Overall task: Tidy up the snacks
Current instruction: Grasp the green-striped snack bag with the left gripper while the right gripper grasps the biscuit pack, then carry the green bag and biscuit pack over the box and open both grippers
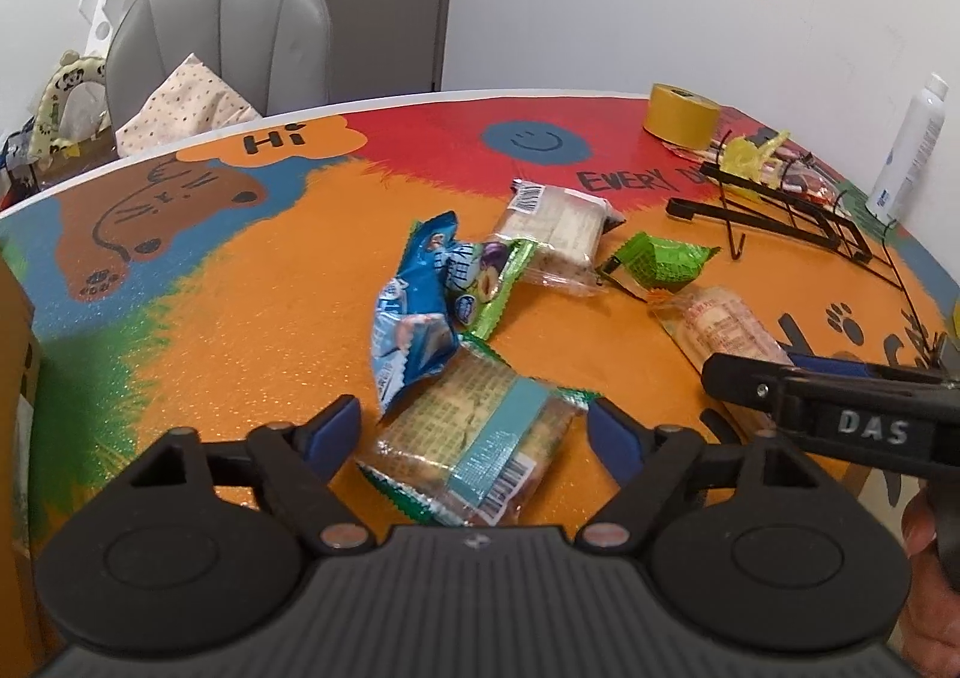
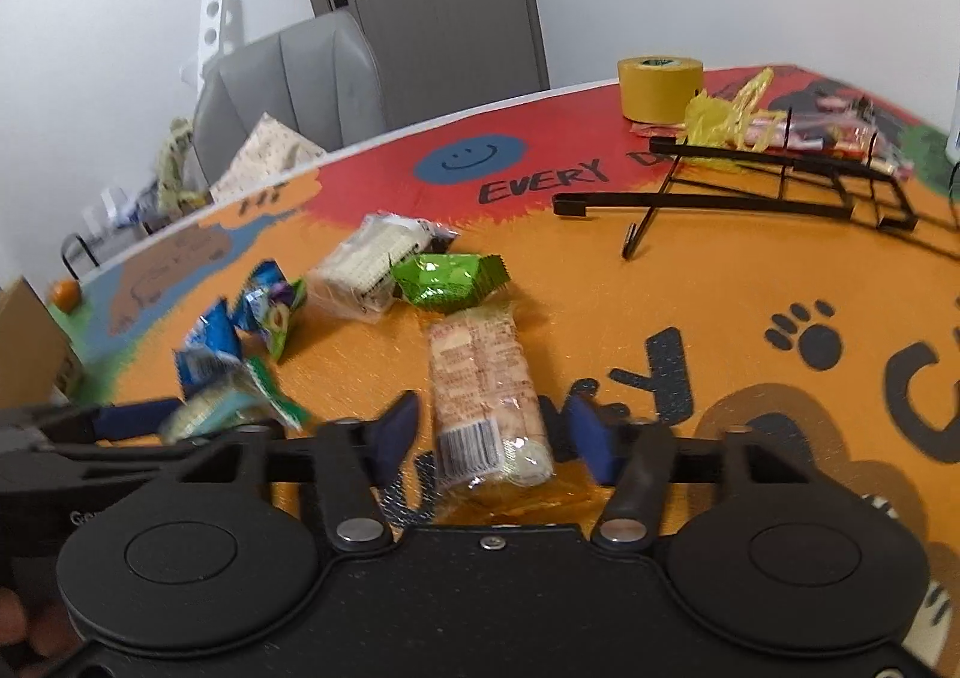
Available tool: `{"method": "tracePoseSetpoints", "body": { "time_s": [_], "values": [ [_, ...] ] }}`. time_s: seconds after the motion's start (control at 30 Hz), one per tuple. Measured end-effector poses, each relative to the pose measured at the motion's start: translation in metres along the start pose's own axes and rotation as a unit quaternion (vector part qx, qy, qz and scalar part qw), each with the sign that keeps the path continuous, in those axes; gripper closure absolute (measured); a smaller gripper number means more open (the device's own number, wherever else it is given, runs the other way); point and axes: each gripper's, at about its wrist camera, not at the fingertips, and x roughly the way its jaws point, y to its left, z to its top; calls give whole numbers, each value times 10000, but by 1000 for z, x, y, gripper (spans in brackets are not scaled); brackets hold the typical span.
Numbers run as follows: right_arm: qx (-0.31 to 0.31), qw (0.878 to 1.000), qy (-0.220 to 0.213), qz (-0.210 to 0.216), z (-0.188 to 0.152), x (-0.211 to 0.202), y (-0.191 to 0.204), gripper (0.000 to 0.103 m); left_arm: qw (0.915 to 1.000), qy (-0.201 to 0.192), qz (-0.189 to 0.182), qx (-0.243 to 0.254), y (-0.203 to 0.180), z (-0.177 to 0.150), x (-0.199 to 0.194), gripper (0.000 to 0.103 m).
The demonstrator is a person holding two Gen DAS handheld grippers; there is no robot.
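Snacks lie loose in a cluster on the colourful tablecloth (image 1: 252,330), none yet in the black wire rack (image 1: 798,222), which sits tipped on its side near the yellow tape roll (image 1: 681,114); some red-and-yellow wrapped items lie just behind the rack, though I cannot tell whether they were sorted there. Nearest the rack is the green foil packet (image 1: 660,258), touching a clear-wrapped wafer pack (image 1: 555,228); further from the rack lie the blue bag (image 1: 414,318) and a small purple-and-green packet (image 1: 489,282). The left gripper (image 1: 474,432) stands open, its fingers either side of a teal-banded cracker pack (image 1: 474,438) but not pressing it. The right gripper (image 2: 492,438) is also open, straddling a clear-wrapped cake roll (image 2: 486,396) that lies between the cluster and the rack. By my reading the work is barely begun: both packs have yet to be grasped, and every visible snack remains to be placed
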Motion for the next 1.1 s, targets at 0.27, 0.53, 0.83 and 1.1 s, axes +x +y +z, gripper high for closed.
{"method": "tracePoseSetpoints", "body": {
  "time_s": [0.27,0.53,0.83,1.1],
  "values": [
    [187,9997,42,170,-13,-20,-1,69,9999,36,63,145,0,-8,-12,56],
    [282,9990,-117,337,-19,-47,11,70,9999,-71,-48,-83,8,-18,-43,56],
    [190,9981,-351,463,-16,-72,34,70,9991,-395,-20,-164,20,-17,-85,56],
    [74,9968,-513,604,-11,-87,61,70,9973,-665,33,-316,38,-17,-117,56]
  ]
}}
